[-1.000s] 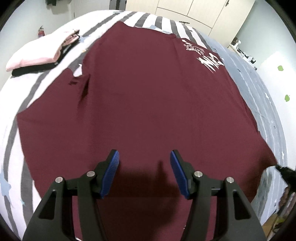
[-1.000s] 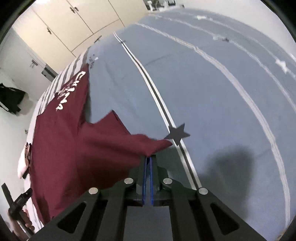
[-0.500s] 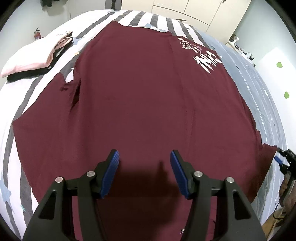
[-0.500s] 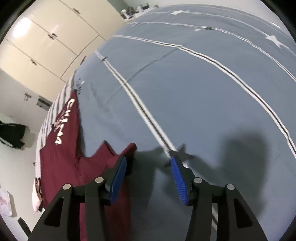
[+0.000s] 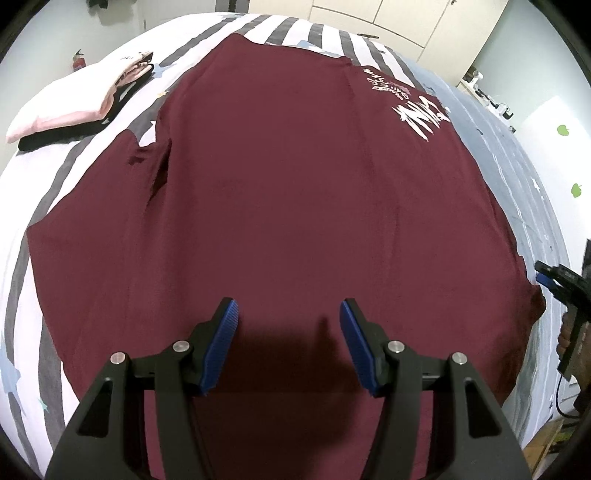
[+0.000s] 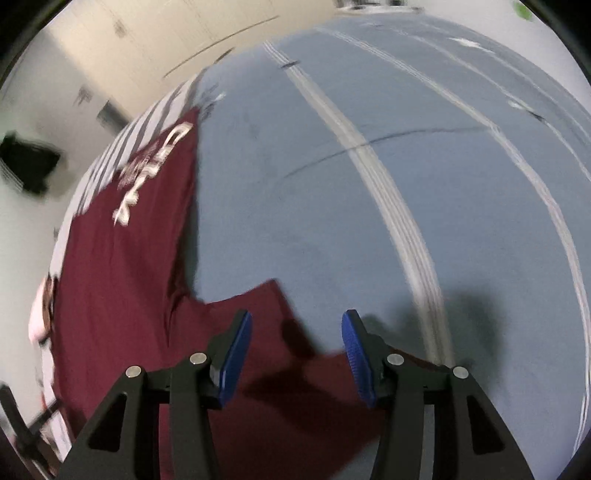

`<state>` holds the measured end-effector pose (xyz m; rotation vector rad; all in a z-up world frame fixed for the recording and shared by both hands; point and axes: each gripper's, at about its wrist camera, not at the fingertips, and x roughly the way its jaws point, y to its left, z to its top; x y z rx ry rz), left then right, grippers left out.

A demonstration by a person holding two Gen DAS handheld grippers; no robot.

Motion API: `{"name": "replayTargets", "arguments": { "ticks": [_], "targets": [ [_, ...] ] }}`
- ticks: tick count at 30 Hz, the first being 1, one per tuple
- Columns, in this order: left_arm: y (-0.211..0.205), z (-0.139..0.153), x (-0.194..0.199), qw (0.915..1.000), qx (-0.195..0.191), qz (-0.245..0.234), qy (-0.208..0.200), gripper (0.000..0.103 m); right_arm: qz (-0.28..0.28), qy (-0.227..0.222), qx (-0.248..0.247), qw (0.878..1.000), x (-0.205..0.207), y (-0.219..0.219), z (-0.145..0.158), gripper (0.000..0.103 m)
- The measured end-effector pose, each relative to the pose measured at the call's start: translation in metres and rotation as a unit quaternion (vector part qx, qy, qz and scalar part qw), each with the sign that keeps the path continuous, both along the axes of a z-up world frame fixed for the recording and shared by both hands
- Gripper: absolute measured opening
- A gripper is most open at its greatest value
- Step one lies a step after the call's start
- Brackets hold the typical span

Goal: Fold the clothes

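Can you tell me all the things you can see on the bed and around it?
T-shirt: one, dark red with white print, spread flat on the bed.
Bed cover: one, grey-blue with white stripes, under the T-shirt.
Folded clothes: one pile, pink on black, at the bed's far left.
Cupboards: cream, behind the bed.
Left gripper: one, black with blue pads, open above the T-shirt.
Right gripper: one, black with blue pads, open over the sleeve.

The left gripper is built from matte black angular arms with triangular cut-outs, fastened by round silver screws (two to each arm). Ribbed blue pads are fitted inside each finger. The same black frame, silver screws and blue pads are seen on the right gripper.
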<state>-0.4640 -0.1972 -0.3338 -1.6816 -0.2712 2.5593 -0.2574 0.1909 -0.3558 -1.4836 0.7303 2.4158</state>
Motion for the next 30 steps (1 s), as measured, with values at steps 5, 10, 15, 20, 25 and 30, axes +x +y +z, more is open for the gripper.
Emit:
{"name": "replayTargets", "arguments": {
  "ticks": [5, 10, 15, 20, 25, 30],
  "targets": [
    [-0.009, -0.001, 0.001, 1.0000, -0.001, 0.003, -0.002, 0.055, 0.032, -0.033, 0.008, 0.999, -0.023, -0.011, -0.023, 0.043],
    [-0.018, -0.001, 0.002, 1.0000, 0.002, 0.005, -0.003, 0.055, -0.005, -0.010, -0.013, 1.000, -0.020, 0.010, -0.027, 0.002],
    [-0.025, -0.002, 0.002, 0.9999, 0.005, 0.008, -0.005, 0.055, 0.001, 0.042, 0.003, 0.999, -0.032, 0.015, 0.007, 0.002],
    [-0.026, -0.003, -0.001, 0.9999, 0.008, 0.012, -0.008, 0.055, 0.023, 0.034, 0.038, 0.998, -0.060, 0.011, 0.025, 0.002],
    [-0.032, 0.000, -0.005, 0.9997, 0.009, 0.023, -0.004, 0.055, -0.033, -0.013, 0.039, 0.999, -0.054, 0.033, 0.008, 0.006],
    [-0.061, 0.002, -0.016, 0.9990, -0.007, 0.045, -0.005, 0.055, -0.019, 0.052, 0.024, 0.998, -0.032, 0.017, 0.036, 0.008]
  ]
}}
